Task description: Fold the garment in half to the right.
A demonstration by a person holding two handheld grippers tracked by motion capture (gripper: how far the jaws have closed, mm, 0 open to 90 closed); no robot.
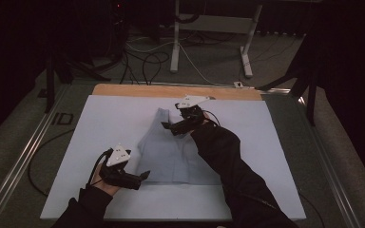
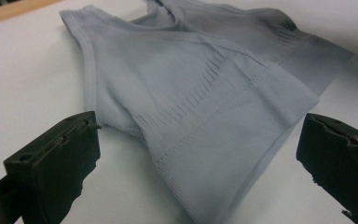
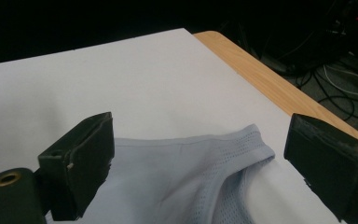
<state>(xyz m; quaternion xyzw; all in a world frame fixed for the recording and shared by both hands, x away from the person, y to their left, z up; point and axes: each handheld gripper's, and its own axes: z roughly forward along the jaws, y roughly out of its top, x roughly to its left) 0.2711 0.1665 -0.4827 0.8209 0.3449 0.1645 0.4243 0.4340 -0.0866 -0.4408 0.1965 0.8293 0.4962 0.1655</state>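
I hold one gripper in each hand, and between them the light blue tank top (image 1: 168,152) lies flat on the white sheet (image 1: 100,123) that covers the table. I take this garment as my landmark. It lies about in the middle of the sheet, with its hem toward me and its shoulder straps toward the far wooden edge (image 1: 171,90) of the table.

My left gripper (image 1: 145,175) is at the near left corner of the tank top, at the hem. Its jaws stand wide apart. In the left gripper view (image 2: 200,154) the hem corner lies between the two black jaws, but neither jaw touches the cloth.

My right gripper (image 1: 165,126) is over the far end of the tank top, at the left shoulder strap. Its jaws are also spread wide and they hold nothing. In the right gripper view (image 3: 198,158) the strap with its fine mesh lies below and between the jaws, and the bare sheet goes on beyond it to the wooden edge. I cannot tell if the jaws touch the fabric there.

My right sleeve (image 1: 233,166) crosses the right side of the garment.
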